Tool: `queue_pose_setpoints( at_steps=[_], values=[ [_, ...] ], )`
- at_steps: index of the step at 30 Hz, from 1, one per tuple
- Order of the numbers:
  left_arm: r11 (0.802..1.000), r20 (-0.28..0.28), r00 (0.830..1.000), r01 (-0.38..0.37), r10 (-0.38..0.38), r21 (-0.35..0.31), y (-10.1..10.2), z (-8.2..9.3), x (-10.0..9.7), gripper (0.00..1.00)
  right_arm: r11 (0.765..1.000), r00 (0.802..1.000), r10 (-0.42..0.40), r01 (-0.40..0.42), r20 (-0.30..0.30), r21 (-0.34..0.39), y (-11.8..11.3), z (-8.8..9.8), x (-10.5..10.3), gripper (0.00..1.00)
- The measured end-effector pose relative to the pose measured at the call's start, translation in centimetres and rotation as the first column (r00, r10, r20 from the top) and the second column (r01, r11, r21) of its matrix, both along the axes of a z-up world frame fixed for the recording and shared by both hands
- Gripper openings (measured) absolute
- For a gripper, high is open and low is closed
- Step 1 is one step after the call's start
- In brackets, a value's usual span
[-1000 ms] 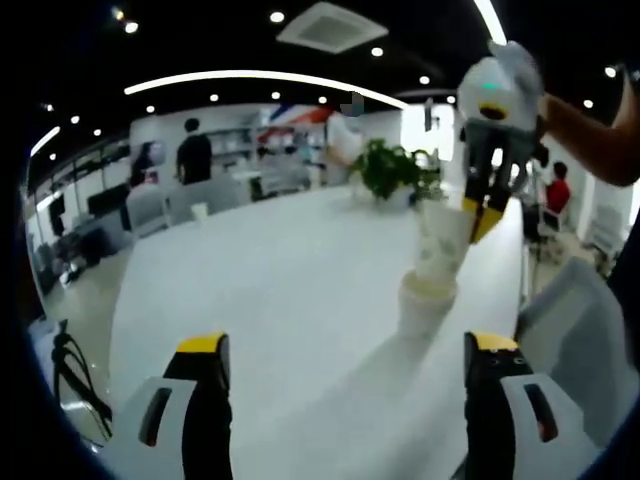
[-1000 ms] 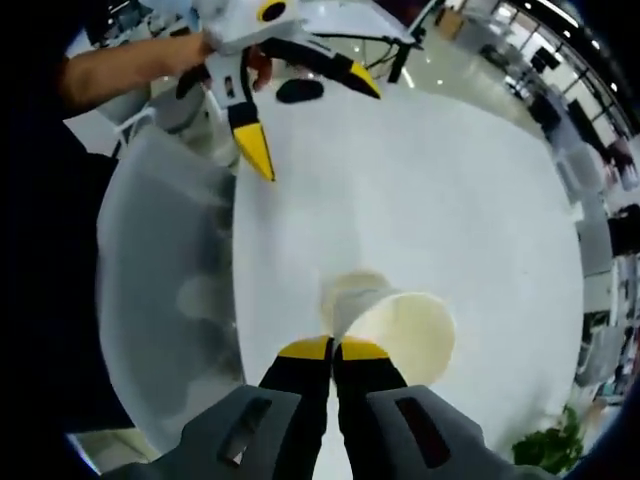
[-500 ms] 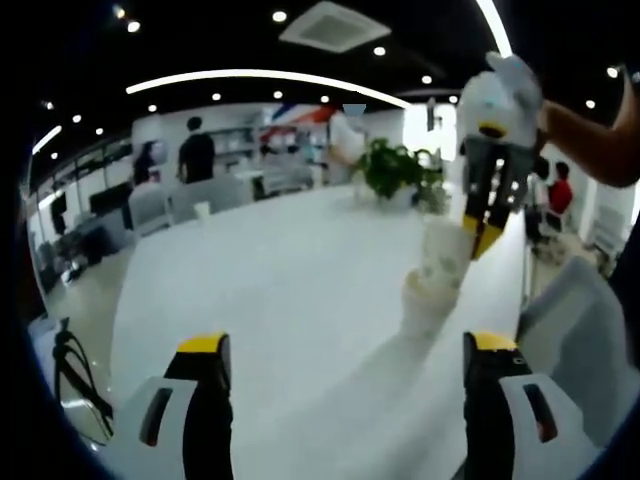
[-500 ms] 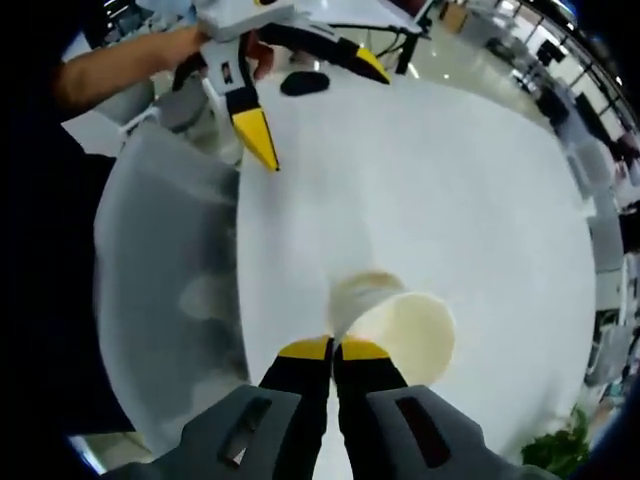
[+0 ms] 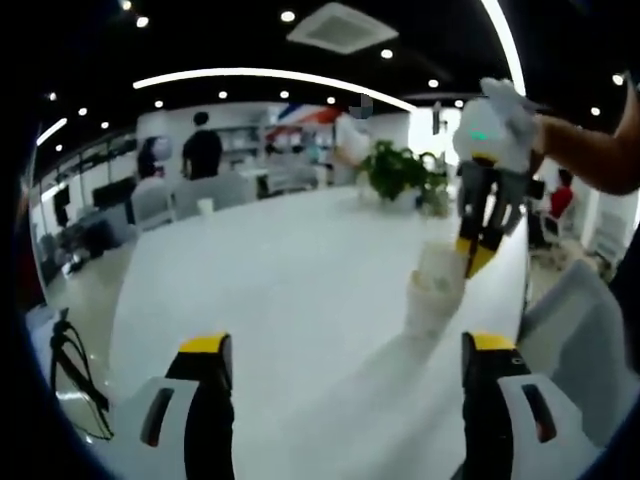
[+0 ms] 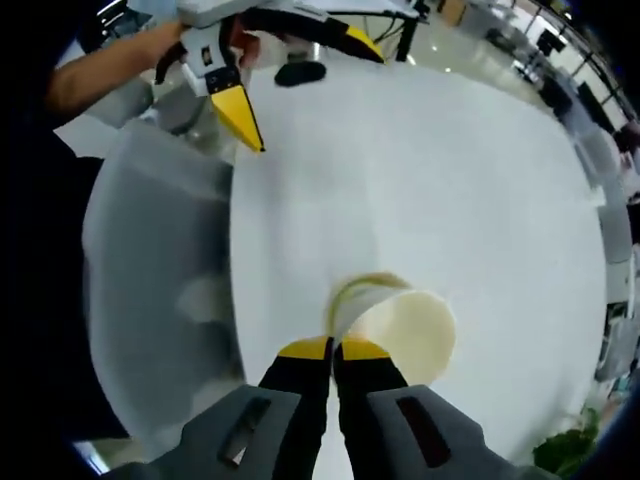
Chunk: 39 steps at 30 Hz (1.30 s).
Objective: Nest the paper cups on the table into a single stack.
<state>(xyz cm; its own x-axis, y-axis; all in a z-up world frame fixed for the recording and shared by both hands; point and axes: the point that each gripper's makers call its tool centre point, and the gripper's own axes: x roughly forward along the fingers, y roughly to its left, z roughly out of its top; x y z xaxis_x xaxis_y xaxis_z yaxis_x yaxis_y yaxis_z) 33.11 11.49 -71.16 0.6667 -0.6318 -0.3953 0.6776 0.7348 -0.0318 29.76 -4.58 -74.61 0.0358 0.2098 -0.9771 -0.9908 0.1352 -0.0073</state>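
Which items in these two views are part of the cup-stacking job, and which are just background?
Part of the job:
- held paper cup, pinched at its rim by the right gripper
- lower paper cup on the table, the held cup partly inside it
- left gripper, open

Just lying about:
- potted plant
- grey chair
- black object at the table's far edge

Glossy white tabletop (image 5: 280, 290), plain, no pattern.
Cream-white paper cup (image 6: 400, 330), pale yellow inside; second off-white paper cup (image 5: 432, 300) beneath, faint markings, unreadable.
Right gripper (image 6: 333, 349): black jaws, yellow tips, grey body.
Left gripper (image 5: 340, 350): same colours.
Green leafy potted plant (image 5: 395, 170), 1 o'clock.
Translucent frosted-grey chair back (image 6: 160, 290), 9 o'clock.
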Motion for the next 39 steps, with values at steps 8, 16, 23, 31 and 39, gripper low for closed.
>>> queue_pose_setpoints(
  at_steps=[8, 16, 23, 31, 39],
  values=[
    [1.000, 0.003, 1.000, -0.016, 0.016, -0.015, 0.2, 0.3, 0.3, 0.93, 1.000, 1.000, -0.003, 0.003, 0.004, 0.010, 0.0, -0.5, 0.3, 0.00],
    [1.000, 0.000, 1.000, -0.008, 0.008, -0.011, -0.2, 0.2, 0.3, 0.93, 0.999, 0.999, 0.004, -0.006, 0.038, 0.038, 0.5, -0.4, 0.9, 0.05],
    [1.000, 0.000, 1.000, -0.005, 0.005, -0.009, -0.4, 0.2, 0.4, 0.93, 0.998, 0.999, 0.009, -0.012, 0.052, 0.059, 0.5, -0.3, 0.8, 0.09],
    [1.000, -0.002, 1.000, 0.006, -0.006, -0.009, -0.9, 0.2, 0.5, 0.93, 0.989, 0.995, -0.013, -0.001, 0.095, 0.147, 1.3, 1.1, 1.3, 0.20],
    [0.999, 0.018, 1.000, 0.025, -0.025, -0.019, -1.6, 0.9, 0.8, 0.95, 0.900, 0.968, -0.168, 0.072, 0.189, 0.430, 2.2, 6.8, 4.4, 0.47]
  ],
)
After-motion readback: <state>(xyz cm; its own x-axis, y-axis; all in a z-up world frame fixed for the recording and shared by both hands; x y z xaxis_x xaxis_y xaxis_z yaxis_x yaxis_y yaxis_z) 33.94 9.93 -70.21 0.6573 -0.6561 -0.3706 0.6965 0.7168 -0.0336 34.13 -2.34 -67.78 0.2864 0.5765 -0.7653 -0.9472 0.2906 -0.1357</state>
